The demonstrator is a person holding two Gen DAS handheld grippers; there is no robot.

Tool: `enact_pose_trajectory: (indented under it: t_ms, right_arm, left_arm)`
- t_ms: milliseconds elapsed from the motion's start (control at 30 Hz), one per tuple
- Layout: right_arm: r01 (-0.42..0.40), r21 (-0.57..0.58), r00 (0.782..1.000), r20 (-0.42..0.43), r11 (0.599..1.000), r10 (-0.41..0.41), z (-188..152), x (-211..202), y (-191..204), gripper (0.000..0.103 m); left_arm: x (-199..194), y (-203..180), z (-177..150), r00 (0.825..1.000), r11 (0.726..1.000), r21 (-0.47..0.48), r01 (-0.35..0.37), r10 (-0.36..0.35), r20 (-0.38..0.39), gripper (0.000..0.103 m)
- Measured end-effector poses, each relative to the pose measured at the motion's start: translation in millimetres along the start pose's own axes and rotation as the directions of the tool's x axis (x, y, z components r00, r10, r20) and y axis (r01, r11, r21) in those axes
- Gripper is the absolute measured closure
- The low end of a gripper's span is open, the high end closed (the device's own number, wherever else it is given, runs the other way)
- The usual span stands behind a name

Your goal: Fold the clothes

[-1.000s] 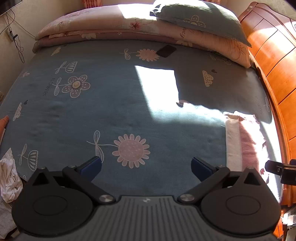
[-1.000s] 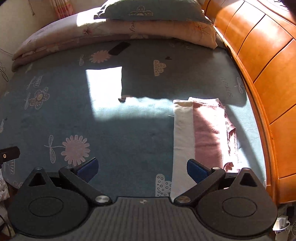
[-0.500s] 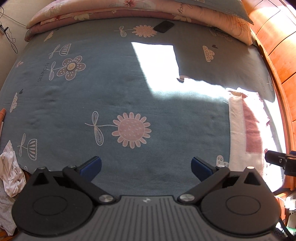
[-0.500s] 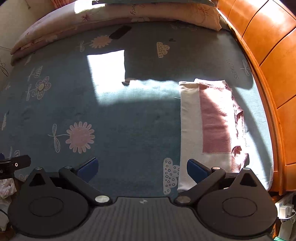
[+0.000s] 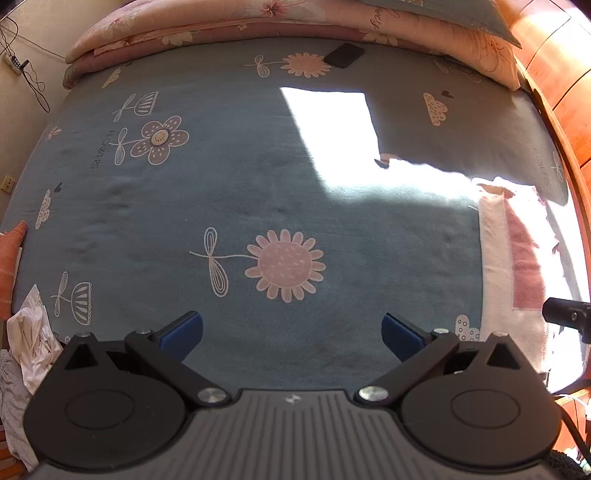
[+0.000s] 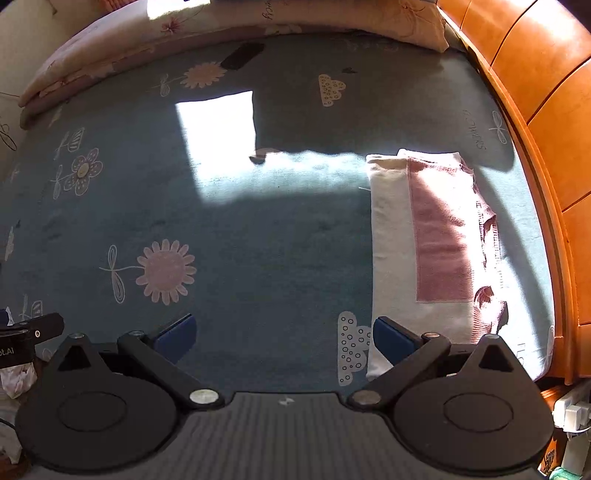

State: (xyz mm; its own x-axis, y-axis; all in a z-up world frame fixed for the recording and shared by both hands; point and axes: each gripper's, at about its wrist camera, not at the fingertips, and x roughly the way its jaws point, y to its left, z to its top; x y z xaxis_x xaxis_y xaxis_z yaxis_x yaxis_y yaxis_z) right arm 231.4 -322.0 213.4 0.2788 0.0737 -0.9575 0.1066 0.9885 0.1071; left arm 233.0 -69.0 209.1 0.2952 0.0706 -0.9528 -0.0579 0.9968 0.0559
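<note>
Your left gripper (image 5: 291, 332) and right gripper (image 6: 282, 332) both hang above the near edge of the bed (image 5: 240, 192), jaws spread wide, holding nothing. One folded garment (image 6: 417, 236), cream with a pink panel, lies flat on the bed's right side beside the wooden bed frame (image 6: 546, 110); nothing stands between it and your right gripper. One dark phone (image 5: 344, 55) rests at the bed's far end, near the rolled quilt (image 5: 221, 26). Only your left view shows the crumpled white clothes (image 5: 31, 332) off the bed's near-left corner clearly; only your right view shows one white power strip (image 6: 570, 410) below the frame.
</note>
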Motion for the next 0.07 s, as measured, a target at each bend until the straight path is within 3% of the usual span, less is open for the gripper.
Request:
enact_pose_trajectory:
  t_ms: [67]
  right_arm:
    - [0.002, -0.003, 1.000, -0.002, 1.000, -0.002, 0.5, 0.7, 1.7, 0.000]
  left_arm:
    - [0.6, 3.6, 0.4, 1.000, 1.000, -0.008, 0.016, -0.016, -0.004, 0.000]
